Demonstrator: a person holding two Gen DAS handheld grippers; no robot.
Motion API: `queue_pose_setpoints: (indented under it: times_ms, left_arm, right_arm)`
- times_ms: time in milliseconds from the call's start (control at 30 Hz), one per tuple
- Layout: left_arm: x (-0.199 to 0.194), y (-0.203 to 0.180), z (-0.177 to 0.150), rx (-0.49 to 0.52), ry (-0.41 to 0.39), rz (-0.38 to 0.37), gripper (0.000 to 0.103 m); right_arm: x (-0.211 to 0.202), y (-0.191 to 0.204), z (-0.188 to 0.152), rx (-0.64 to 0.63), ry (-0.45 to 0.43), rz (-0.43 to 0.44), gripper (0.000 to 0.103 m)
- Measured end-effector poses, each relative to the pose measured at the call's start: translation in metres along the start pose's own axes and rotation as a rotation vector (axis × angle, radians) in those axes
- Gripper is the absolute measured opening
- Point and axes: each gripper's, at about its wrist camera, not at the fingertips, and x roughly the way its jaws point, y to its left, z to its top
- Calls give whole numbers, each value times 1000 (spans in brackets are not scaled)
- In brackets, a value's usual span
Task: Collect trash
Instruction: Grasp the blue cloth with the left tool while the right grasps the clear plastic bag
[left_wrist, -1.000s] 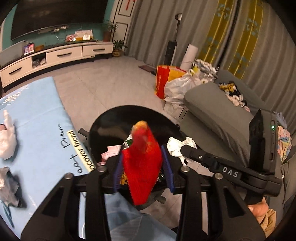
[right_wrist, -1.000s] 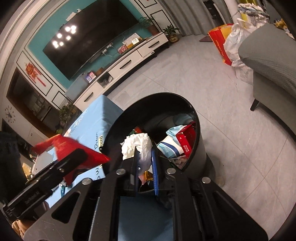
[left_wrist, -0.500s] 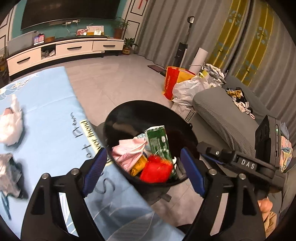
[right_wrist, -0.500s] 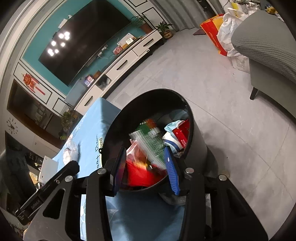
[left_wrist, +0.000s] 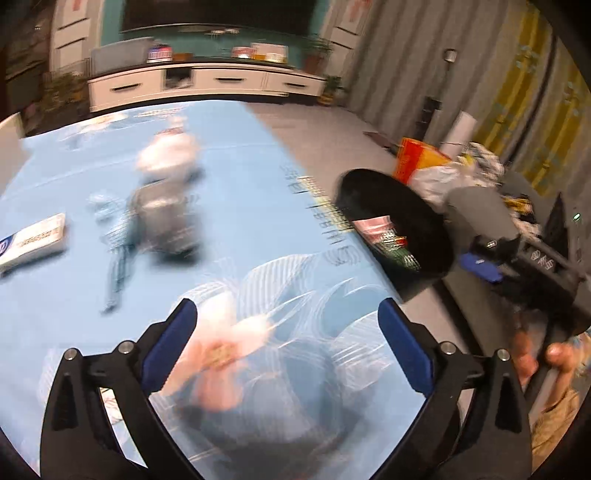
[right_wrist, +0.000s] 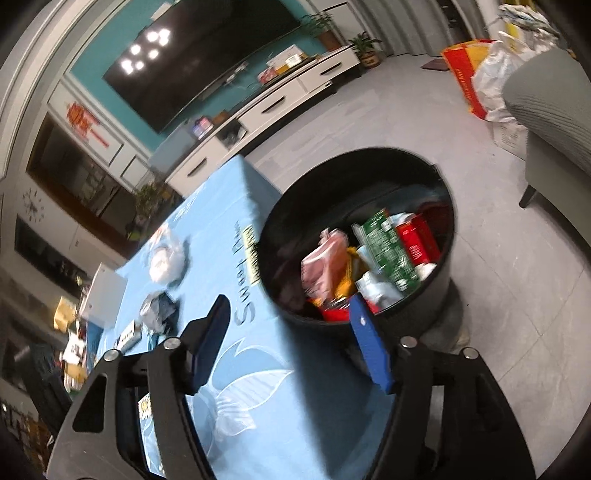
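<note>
Both the left gripper (left_wrist: 288, 343) and right gripper (right_wrist: 295, 332) gape empty. Ahead of the left, a crumpled wrapper (left_wrist: 166, 218) on the tabletop (left_wrist: 258, 206) looks light and soft; pinch its bunched middle.

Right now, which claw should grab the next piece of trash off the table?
Probably the left claw: it's open, empty and pointing over the blue table toward the crumpled trash. The right claw, open too, faces the black bin.

Black round bin (right_wrist: 439, 192) beside the table holds wrappers (right_wrist: 384, 251) (red, green, pink), heaped upright.
</note>
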Motion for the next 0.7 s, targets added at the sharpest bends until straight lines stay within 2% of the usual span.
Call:
queue_pose_setpoints:
  times_ms: [233, 367, 533, 700]
  left_arm:
    - [-36, 76, -36, -146, -7, 134, 100]
    - [-48, 107, -55, -207, 2, 205, 100]
    - [-63, 132, -69, -268, -10, 223, 100]
    - [-72, 146, -77, -305, -31, 210, 100]
  right_arm:
    - [22, 44, -18, -120, 102, 7, 75]
    - [32, 70, -32, -186, 139, 12, 75]
    - [51, 101, -47, -255, 205, 22, 75]
    - [64, 123, -58, -315, 246, 17, 75]
